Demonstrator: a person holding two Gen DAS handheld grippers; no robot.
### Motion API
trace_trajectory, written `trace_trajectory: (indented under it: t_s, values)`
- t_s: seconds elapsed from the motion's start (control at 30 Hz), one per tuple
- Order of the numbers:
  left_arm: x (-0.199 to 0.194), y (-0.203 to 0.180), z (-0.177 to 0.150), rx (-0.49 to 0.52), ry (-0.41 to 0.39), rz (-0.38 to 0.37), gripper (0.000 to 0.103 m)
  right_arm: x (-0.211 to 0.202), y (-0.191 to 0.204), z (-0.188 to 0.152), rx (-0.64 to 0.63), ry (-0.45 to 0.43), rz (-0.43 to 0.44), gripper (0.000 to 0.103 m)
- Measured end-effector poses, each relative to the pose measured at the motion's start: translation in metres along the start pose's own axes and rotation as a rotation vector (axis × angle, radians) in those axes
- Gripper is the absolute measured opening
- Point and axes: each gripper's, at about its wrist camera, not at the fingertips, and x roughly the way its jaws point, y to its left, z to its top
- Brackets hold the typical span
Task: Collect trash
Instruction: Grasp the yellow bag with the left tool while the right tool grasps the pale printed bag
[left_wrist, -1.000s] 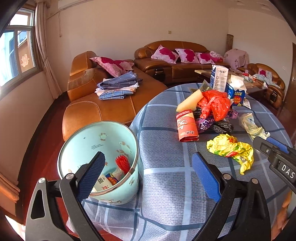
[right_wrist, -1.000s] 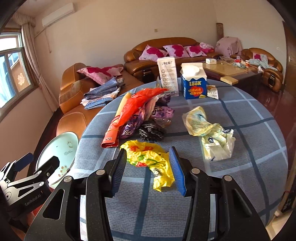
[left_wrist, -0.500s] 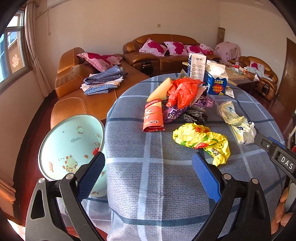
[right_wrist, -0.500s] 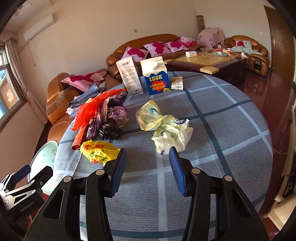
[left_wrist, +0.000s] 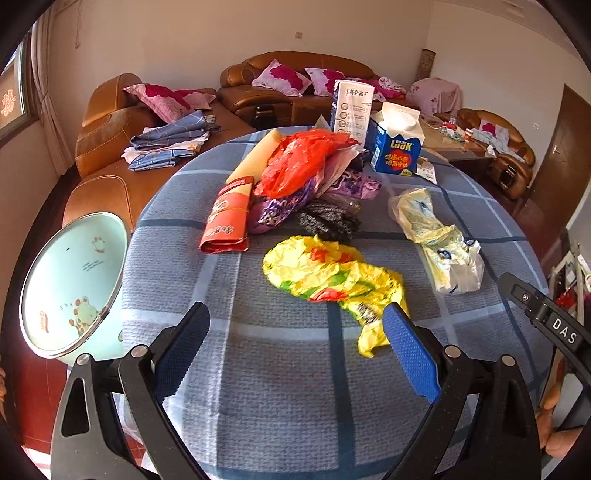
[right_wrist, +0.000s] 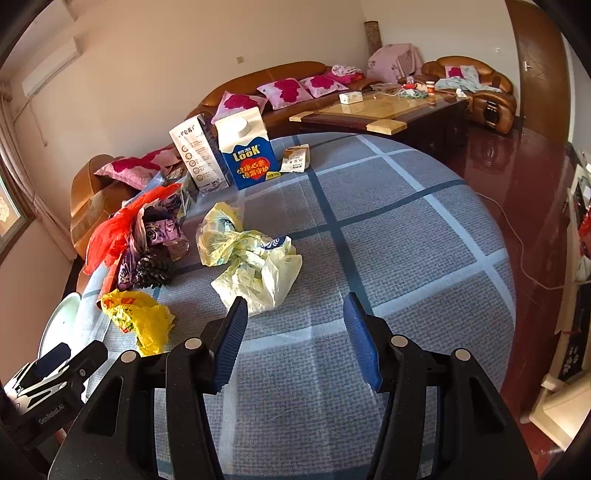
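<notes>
Trash pickup, approach stage. Your left gripper (left_wrist: 295, 347) and right gripper (right_wrist: 293, 332) both stand released, holding nothing. The yellow wrapper (left_wrist: 332, 273) lies near the table's (left_wrist: 280, 406) near edge, its tail beside your left gripper's right finger; the bin (left_wrist: 70, 284) stands off the left edge. Centre the crumpled bulk between the fingers, then close.

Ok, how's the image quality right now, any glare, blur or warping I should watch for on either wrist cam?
Left wrist view: sharp and warmly sunlit; fisheye bends the table edge, and the yellow wrapper reads crisp ahead of the open left gripper. Right wrist view: also sharp; window glare reflects off the red floor, and the pale plastic bag lies clear beyond the open right gripper.
</notes>
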Motion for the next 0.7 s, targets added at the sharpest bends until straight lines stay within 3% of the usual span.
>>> trace_trajectory:
  t_s: [0.17,0.33,0.43,0.47,0.5,0.53,0.6,0.7]
  values:
    - [0.019,-0.018,0.019,-0.020,0.011,-0.016,0.090,0.021,-0.002,0.017,-0.007,0.026,0.011,0.055]
    - [0.038,-0.031,0.015,-0.026,0.044,-0.045,0.084,0.044,-0.003,0.030,-0.003,0.063,0.049,0.055]
    - [0.049,-0.030,0.007,-0.027,0.075,-0.057,0.065,0.057,0.000,0.034,-0.009,0.107,0.081,0.055]
    - [0.051,-0.029,0.006,-0.035,0.084,-0.081,0.049,0.062,0.003,0.034,-0.022,0.127,0.085,0.055]
    - [0.052,-0.027,0.006,-0.042,0.087,-0.100,0.039,0.067,0.006,0.034,-0.030,0.143,0.083,0.054]
    - [0.051,-0.025,0.006,-0.044,0.084,-0.106,0.039,0.070,0.008,0.033,-0.031,0.160,0.088,0.052]
    - [0.048,-0.024,0.005,-0.037,0.069,-0.101,0.037,0.072,0.011,0.033,-0.031,0.171,0.099,0.035]
    - [0.041,-0.023,0.003,-0.006,0.035,-0.059,0.035,0.070,0.013,0.031,-0.034,0.171,0.099,0.030]
